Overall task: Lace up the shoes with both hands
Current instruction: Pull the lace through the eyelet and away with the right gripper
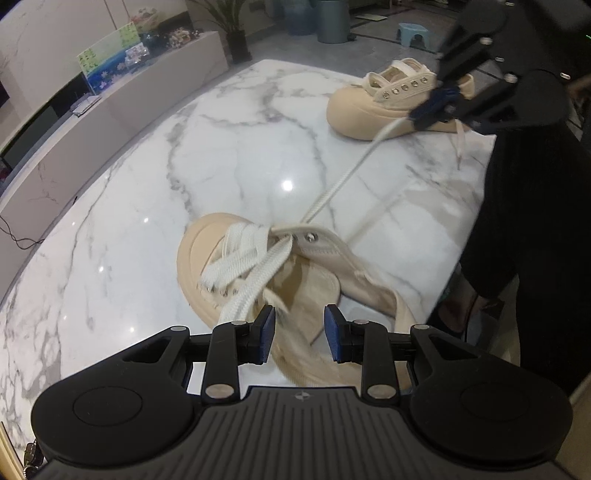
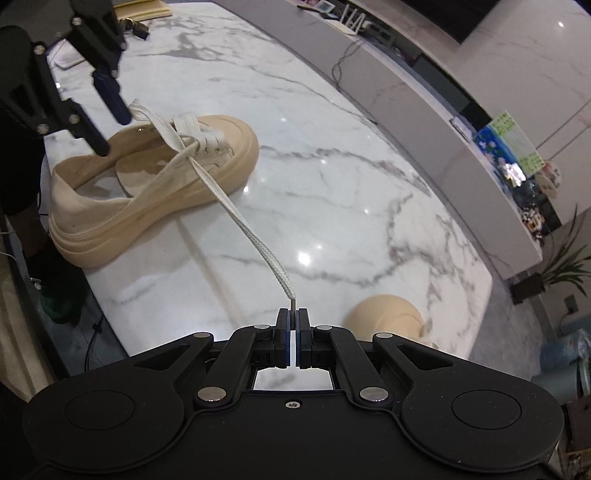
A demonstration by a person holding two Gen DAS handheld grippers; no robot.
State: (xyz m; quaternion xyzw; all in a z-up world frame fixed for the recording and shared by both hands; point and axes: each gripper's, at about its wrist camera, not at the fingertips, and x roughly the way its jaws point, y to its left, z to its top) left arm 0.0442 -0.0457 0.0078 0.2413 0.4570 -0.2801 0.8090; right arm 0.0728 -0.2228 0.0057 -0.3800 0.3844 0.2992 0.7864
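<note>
Two beige shoes are lying on the marble desk [image 1: 229, 155], and only the near shoe [image 1: 258, 273] is carrying a lace [image 2: 243, 221]; in the left wrist view it is sitting at lower centre, and in the right wrist view at centre left. The lower eyelets of this shoe are already holding white crossings, while the top eyelet [image 1: 312, 236] on one flap is showing bare metal, so by judgement the lacing is well advanced but not finished. The right tool [image 2: 292, 318] is gripping the lace by its stiff tip, jaws closed on it, and the lace is running taut from the shoe's upper eyelets to that tool at the bottom centre of the right wrist view. The left tool [image 1: 299, 325] is standing partly open over the shoe's opening with nothing between its pads; the other lace end [image 1: 251, 284] is passing just beside its left pad, and contact cannot be told. The second shoe [image 1: 391, 103], at the upper right of the left wrist view, is showing a row of empty eyelets and no lace, so it is remaining to be done entirely. No container forms part of the task; the grey and blue bins [image 1: 317, 18] on the floor at the top of that view are standing well apart, contents not visible.
</note>
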